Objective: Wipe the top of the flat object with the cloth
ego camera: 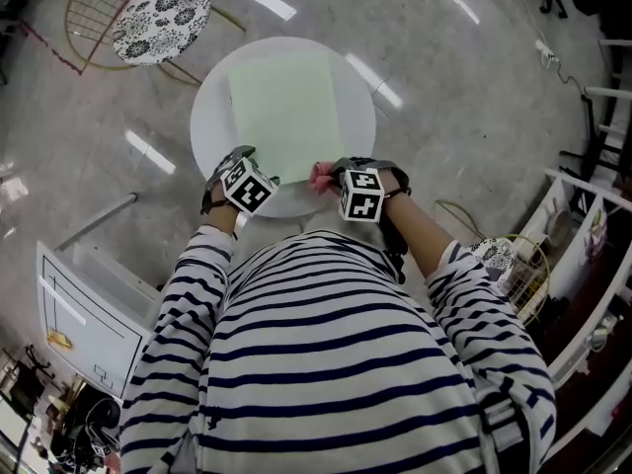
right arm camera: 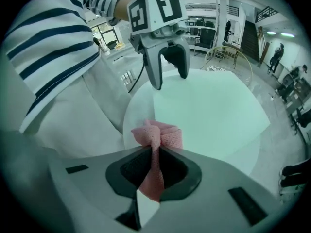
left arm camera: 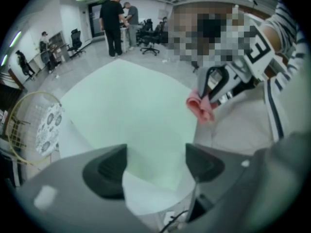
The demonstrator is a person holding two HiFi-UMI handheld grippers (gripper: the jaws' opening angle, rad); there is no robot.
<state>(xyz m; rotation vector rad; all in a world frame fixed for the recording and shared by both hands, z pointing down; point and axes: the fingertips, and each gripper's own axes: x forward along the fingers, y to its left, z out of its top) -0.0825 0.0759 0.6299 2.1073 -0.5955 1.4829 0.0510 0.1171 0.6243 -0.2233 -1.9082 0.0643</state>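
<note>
A pale green flat sheet [ego camera: 283, 112] lies on a round white table [ego camera: 212, 117]. My right gripper [right arm camera: 154, 166] is shut on a pink cloth [right arm camera: 158, 139]. That cloth [ego camera: 322, 177] hangs at the sheet's near right corner, at the table's front edge. My left gripper [left arm camera: 155, 166] is open over the sheet's near left corner [left arm camera: 146, 149], with nothing held between its jaws. From the left gripper view the pink cloth [left arm camera: 201, 107] shows bunched under the right gripper [left arm camera: 214, 89]. In the right gripper view the left gripper [right arm camera: 167, 69] hovers with jaws apart above the sheet [right arm camera: 209, 110].
A round patterned stool with a gold wire frame [ego camera: 161, 16] stands beyond the table to the left. A white shelf unit [ego camera: 84, 314] is on my near left, white racks [ego camera: 592, 235] on my right. Several people [left arm camera: 116, 21] stand far across the room.
</note>
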